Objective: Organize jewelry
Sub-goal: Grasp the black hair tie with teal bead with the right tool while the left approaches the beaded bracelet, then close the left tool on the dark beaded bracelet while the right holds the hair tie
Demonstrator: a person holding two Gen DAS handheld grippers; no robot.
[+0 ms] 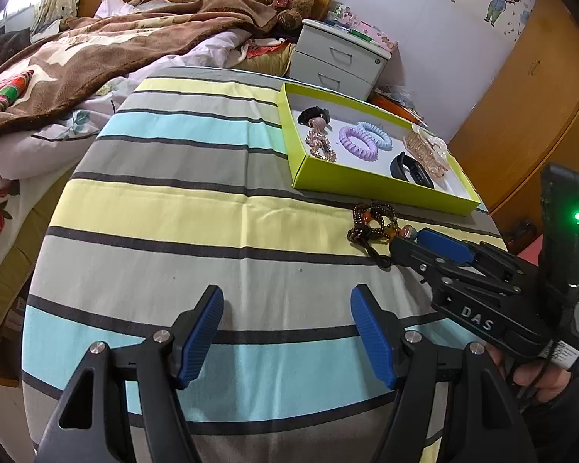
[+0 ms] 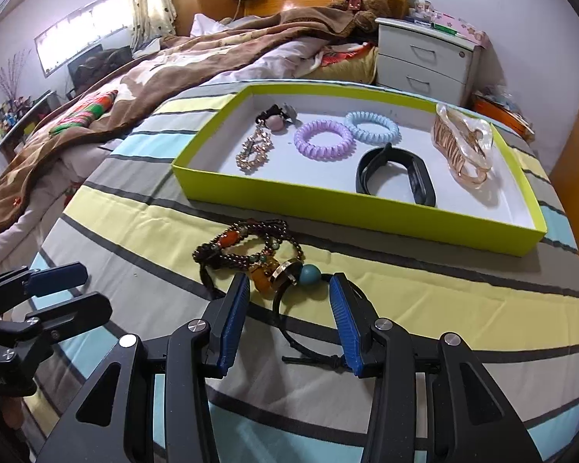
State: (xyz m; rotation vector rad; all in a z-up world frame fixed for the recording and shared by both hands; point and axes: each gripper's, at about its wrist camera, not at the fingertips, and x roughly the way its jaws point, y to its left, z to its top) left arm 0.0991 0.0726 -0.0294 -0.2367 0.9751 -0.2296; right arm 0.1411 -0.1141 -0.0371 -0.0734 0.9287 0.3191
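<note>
A brown beaded bracelet [image 2: 247, 249] with orange and teal beads and a black cord lies on the striped cloth in front of the green tray [image 2: 351, 212]. It also shows in the left wrist view [image 1: 374, 223]. My right gripper [image 2: 287, 289] is open, its fingers either side of the bracelet's teal bead and cord. In the left wrist view the right gripper [image 1: 417, 243] reaches the bracelet. My left gripper [image 1: 287, 305] is open and empty over the cloth. The tray [image 1: 366, 189] holds a purple coil tie [image 2: 323, 139], a blue coil tie [image 2: 372, 126], a black band [image 2: 397, 173], a hair claw [image 2: 463, 142] and a chain piece [image 2: 254, 150].
The table with the striped cloth [image 1: 197, 208] stands beside a bed with a brown blanket [image 1: 96, 50]. A white drawer unit [image 1: 341, 58] is behind the tray. A wooden wardrobe [image 1: 532, 88] is at the right.
</note>
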